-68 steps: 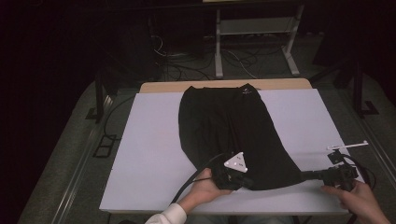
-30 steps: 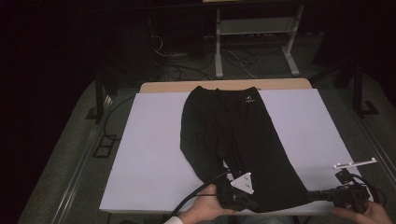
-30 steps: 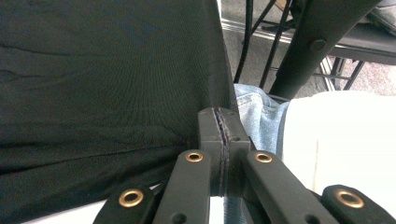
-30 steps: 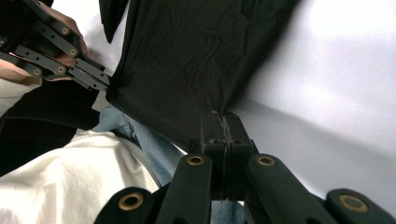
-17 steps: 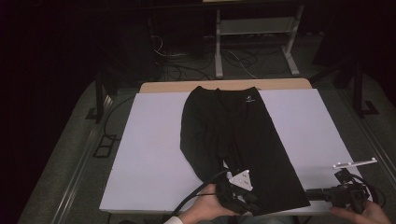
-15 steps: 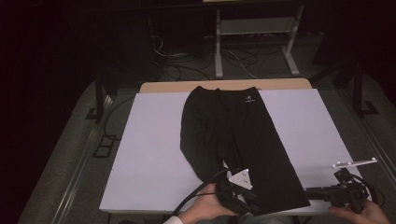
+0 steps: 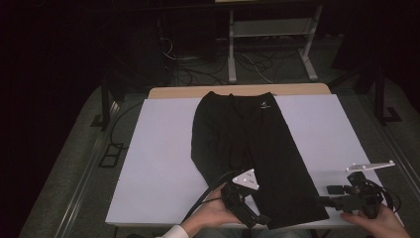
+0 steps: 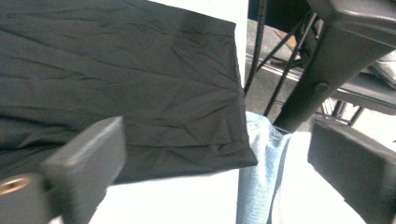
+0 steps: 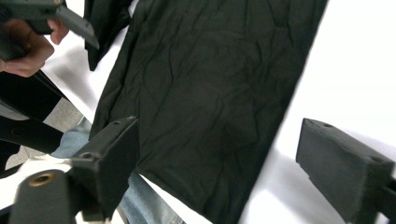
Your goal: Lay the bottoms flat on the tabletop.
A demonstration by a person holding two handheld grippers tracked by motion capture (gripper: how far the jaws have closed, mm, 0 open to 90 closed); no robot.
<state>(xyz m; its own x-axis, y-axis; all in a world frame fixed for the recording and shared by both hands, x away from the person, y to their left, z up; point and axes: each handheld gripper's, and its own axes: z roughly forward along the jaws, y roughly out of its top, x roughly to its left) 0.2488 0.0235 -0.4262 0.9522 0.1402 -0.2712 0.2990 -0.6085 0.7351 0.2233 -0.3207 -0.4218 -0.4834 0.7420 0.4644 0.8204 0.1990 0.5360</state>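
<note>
A pair of black trousers point(image 7: 247, 148) lies flat and lengthwise on the white table, waistband at the far end, leg hem at the near edge. My left gripper point(image 7: 257, 217) hovers by the hem's left corner. Its jaws have just been opening and stand open, clear of the cloth point(image 8: 140, 70). My right gripper point(image 7: 327, 195) sits at the hem's right corner. Its jaws have also just been opening and stand open. The cloth point(image 9: 210, 70) lies below the gap with neither pad pressing on it. In the right gripper view, the left gripper point(image 9: 70, 21) shows in a hand at top left.
The white table cover point(image 7: 158, 148) ends close to the hem, with a wooden strip point(image 7: 173, 92) along the far edge. A metal stand point(image 7: 267, 34) and cables point(image 7: 188, 69) lie beyond. A jeans-clad knee point(image 8: 257, 177) and a dark frame leg point(image 8: 317, 84) are below the near edge.
The trousers were drawn toward the near edge and straightened. In the last second both grippers opened and let go of the hem, and the left one lifted slightly away from the edge.
</note>
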